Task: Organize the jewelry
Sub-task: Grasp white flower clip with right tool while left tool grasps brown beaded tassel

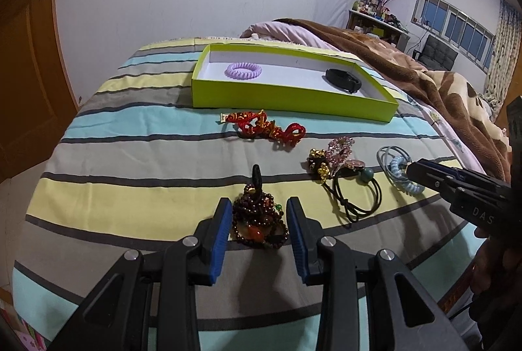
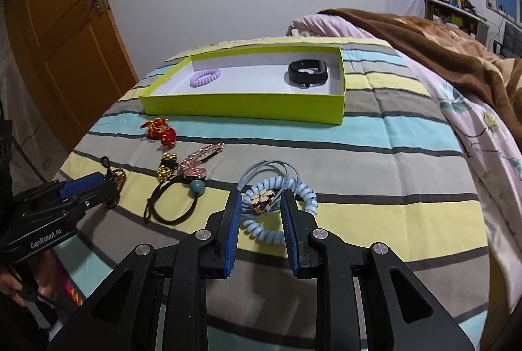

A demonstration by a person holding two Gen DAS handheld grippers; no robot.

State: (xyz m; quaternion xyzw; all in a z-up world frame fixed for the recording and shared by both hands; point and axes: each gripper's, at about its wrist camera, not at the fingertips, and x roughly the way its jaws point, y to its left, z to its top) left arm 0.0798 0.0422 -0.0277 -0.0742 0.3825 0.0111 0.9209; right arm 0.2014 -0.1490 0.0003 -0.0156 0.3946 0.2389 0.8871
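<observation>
Nearest to me, my left gripper (image 1: 259, 222) has its fingers spread to either side of the dark beaded bracelet (image 1: 259, 220), which lies heaped on the striped bed (image 1: 130, 155). The beads sit squarely between the blue pads, not yet pinched, with a black loop pointing away from me along the fingers' line. My right gripper (image 2: 261, 210) is in the same posture over the pale blue coil hair tie (image 2: 277, 207): fingers apart, straddling the near arc of the coil and its small gold flower charm, so a straight close should catch it.

Between the two, slightly further out, lie a black elastic with a teal bead (image 2: 176, 204), a pink rhinestone clip (image 2: 204, 155) and a gold-beaded piece (image 2: 166, 168), tangled close together. Beyond those sits a red and gold knotted ornament (image 1: 264, 129).

Farthest is the lime-green box (image 1: 293, 96), its long side across my view, already holding a lilac coil tie (image 1: 243, 69) at its left and a black wristband (image 1: 344, 80) at its right. Both held-over pieces lie directly ahead of their fingers, and I judge the box is straight forward from either.
</observation>
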